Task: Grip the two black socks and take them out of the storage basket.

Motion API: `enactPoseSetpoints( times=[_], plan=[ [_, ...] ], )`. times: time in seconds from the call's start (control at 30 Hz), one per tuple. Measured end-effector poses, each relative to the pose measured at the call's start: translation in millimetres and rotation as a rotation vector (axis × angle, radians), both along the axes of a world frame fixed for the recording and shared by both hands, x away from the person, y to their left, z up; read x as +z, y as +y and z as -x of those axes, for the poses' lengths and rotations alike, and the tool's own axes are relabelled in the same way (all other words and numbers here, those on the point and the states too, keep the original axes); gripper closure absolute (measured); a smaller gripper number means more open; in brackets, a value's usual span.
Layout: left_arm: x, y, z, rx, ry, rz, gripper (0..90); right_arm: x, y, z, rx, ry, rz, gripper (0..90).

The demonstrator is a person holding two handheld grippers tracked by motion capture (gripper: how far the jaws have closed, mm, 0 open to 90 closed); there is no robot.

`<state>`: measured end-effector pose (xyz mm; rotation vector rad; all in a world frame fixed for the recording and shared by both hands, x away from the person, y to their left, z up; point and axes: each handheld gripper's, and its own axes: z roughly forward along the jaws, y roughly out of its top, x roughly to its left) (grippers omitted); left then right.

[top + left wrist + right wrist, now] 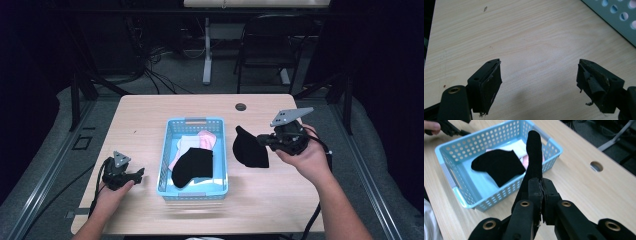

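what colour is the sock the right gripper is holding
Black sock, clearest in the right gripper view.

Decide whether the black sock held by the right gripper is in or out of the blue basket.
Out. The right gripper, jaws shut on it, holds the black sock beside the blue basket, above the table.

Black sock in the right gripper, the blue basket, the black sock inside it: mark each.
held black sock (250,147), high view, middle of its body
blue basket (195,121), high view, far rim
black sock in basket (497,165), right gripper view, its centre
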<state>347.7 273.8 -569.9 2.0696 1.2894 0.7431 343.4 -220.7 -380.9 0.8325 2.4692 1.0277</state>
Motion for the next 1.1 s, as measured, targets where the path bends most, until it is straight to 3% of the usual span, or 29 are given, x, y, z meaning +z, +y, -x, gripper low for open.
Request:
enactPoseSetpoints(
  times=[0.27, 0.4, 0.5, 0.6, 0.7, 0.83, 0.87, 1.0, 1.1],
  plan=[
    [-0.5, 0.6, -0.7, 0.007, -0.001, 0.006, 20.0, -49.7, -6.9, -6.5, -0.038, 0.073, -0.012, 87.3],
    [-1.5, 1.4, -1.4, 0.01, 0.003, 0.009, 20.0, -77.2, -18.2, -15.8, -0.1, 0.111, -0.042, 87.2],
    [-1.5, 1.6, -1.3, 0.014, 0.003, 0.01, 20.0, -96.6, -27.2, -21.8, -0.155, 0.123, -0.054, 87.1],
    [-1.6, 1.6, -0.9, 0.009, 0.007, 0.007, 20.0, -112.3, -36.2, -23.9, -0.211, 0.127, -0.096, 86.4],
    [-0.7, 2.1, -0.9, 0.014, -0.004, 0.018, 20.0, -118.7, -41.9, -24.8, -0.246, 0.114, -0.043, 81.7],
    [-0.1, 4.0, -2.0, 0.02, -0.001, 0.039, 19.9, -123.2, -49.6, -22.8, -0.284, 0.099, -0.129, 73.6],
    [-0.1, 4.9, -2.6, 0.022, 0.002, 0.053, 19.7, -125.9, -49.7, -22.2, -0.301, 0.095, -0.131, 70.5],
    [-5.2, 5.6, -5.5, 0.038, 0.032, 0.039, 19.5, -131.1, -48.6, -19.2, -0.308, 0.075, -0.166, 64.6],
    [-2.6, 5.5, -4.8, 0.036, 0.014, 0.042, 19.6, -134.2, -48.2, -18.2, -0.315, 0.072, -0.141, 61.5]
  ],
)
